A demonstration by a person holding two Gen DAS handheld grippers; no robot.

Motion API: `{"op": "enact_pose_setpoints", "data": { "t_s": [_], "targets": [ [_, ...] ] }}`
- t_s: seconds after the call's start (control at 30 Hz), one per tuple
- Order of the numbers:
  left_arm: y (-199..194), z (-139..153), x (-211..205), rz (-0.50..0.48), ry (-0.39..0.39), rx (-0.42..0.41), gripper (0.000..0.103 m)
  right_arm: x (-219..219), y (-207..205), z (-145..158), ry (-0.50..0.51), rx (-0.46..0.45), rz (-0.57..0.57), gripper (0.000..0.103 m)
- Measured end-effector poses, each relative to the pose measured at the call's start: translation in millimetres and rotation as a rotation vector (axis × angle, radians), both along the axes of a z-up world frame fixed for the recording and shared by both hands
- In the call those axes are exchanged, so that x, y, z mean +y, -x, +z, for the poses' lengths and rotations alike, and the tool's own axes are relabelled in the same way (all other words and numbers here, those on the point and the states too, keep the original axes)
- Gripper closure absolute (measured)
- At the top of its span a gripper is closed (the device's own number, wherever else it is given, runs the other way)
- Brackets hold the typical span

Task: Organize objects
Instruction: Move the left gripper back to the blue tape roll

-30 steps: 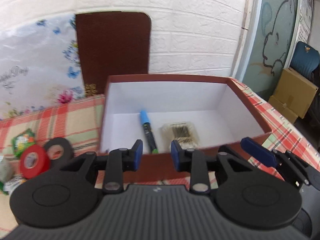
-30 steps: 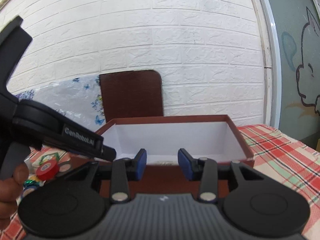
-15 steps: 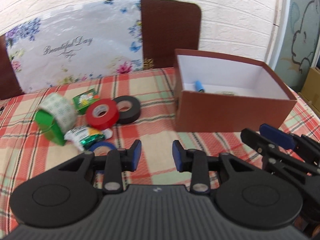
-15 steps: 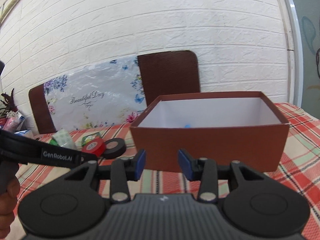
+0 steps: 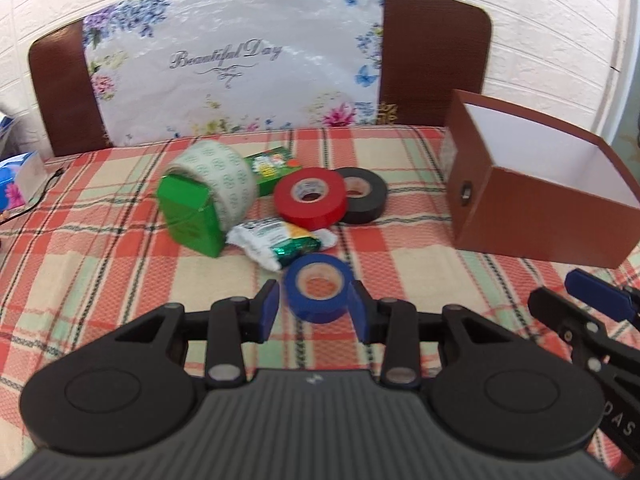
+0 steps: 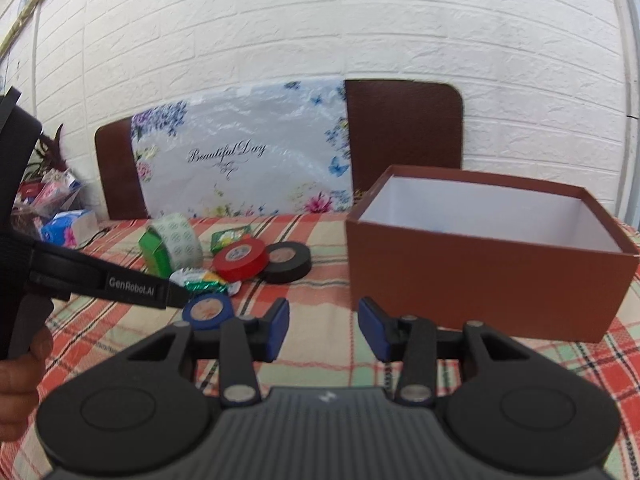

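Observation:
My left gripper (image 5: 314, 312) is open, its jaws on either side of a blue tape roll (image 5: 319, 287) lying on the checked tablecloth, not closed on it. Behind the roll lie a white-and-green packet (image 5: 280, 242), a red tape roll (image 5: 310, 197), a black tape roll (image 5: 362, 195), a patterned tape in a green dispenser (image 5: 204, 200) and a small green box (image 5: 272, 168). The brown box (image 5: 532, 216) with a white inside stands at the right. My right gripper (image 6: 323, 330) is open and empty, low in front of the brown box (image 6: 480, 280). The blue roll (image 6: 208, 309) shows at its left.
A floral "Beautiful Day" board (image 5: 236, 64) and brown chair backs (image 5: 436, 52) stand along the table's far edge against the white brick wall. A tissue pack (image 5: 18, 176) lies at the far left. The left gripper's body (image 6: 100, 280) crosses the right wrist view's left side.
My left gripper has swung from over the brown box leftward and down to the pile, ending around the blue tape roll. The right gripper has backed away from the box and turned slightly left.

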State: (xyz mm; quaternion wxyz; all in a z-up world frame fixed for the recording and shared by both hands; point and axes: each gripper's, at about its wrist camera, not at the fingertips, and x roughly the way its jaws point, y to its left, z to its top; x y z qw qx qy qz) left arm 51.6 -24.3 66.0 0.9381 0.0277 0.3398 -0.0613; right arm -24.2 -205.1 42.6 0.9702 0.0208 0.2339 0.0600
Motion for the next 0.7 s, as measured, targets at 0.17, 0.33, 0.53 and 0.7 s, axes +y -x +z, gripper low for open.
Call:
{"op": "enact_pose_setpoints", "data": {
  "t_s": [0.17,0.33,0.53,0.7],
  "targets": [
    [-8.3,-10.8,38.9,0.092,-0.016,0.004,0.063,23.8,-13.6,-11.6,0.038,0.052,0.073,0.063],
    [-19.3,-18.9,82.1,0.163,0.081,0.070,0.063,56.5,-44.0,-24.1,0.068,0.107,0.180,0.062],
    [-19.9,-17.3,94.5,0.169,0.126,0.074,0.060,92.5,-90.9,-42.1,0.069,0.175,0.265,0.036],
    [-23.8,-19.5,91.5,0.133,0.141,0.091,0.060,104.0,-111.3,-61.1,0.105,0.200,0.288,0.045]
  ]
}}
